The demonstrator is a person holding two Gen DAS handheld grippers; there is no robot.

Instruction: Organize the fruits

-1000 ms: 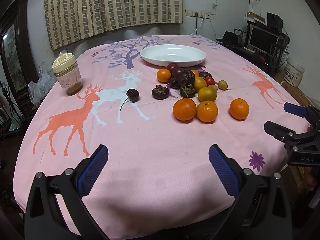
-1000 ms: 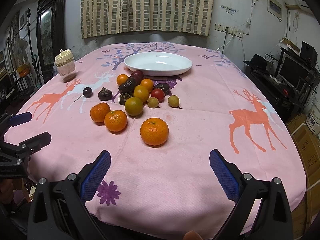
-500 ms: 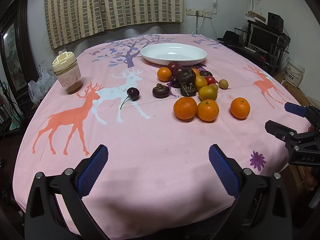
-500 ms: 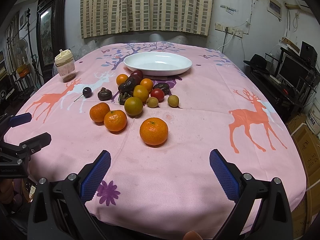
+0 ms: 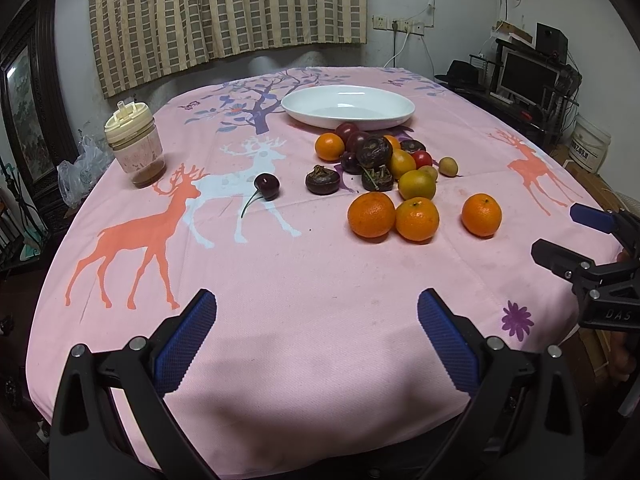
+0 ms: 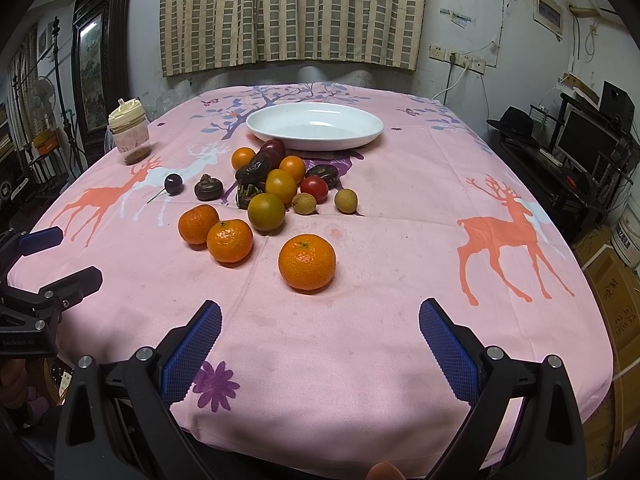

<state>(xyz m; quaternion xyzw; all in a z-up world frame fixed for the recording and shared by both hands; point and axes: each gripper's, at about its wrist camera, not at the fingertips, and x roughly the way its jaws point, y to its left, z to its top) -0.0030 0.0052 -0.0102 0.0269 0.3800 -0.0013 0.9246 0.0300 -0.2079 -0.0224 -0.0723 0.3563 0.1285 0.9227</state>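
Clearly nothing is gathered yet: the plate (image 6: pixel 316 136) sits bare at the far side of the table (image 6: pixel 400 320), and all the fruit lies loose on the cloth in front of it. Both tools hover over the near edge with jaws spread wide and holding nothing, the right gripper (image 6: pixel 320 344) facing the lone mandarin (image 6: pixel 307 262), the left gripper (image 5: pixel 316 338) further left, well apart from any fruit. The sensible first pick looks like that lone mandarin, since it stands clear of the others and nearest the right tool; the jaws should come down either side of its widest part and close gently, because the skin is soft and a round fruit will roll if nudged from 1 side only. 2 more mandarins (image 5: pixel 394 216) touch each other just beyond, so taking the outer one first would avoid knocking its neighbour. The pile (image 6: pixel 276 184) behind them is mixed: small oranges, a greenish-yellow citrus, a red tomato-like fruit, dark plums, brown wrinkled corm-like things, and 2 pale longan-like balls at its right edge. A dark cherry (image 5: pixel 267 186) with a long stem lies apart to the left, near a brown corm (image 5: pixel 322 180). A lidded jar (image 5: pixel 134 148) stands at the far left, out of the way.
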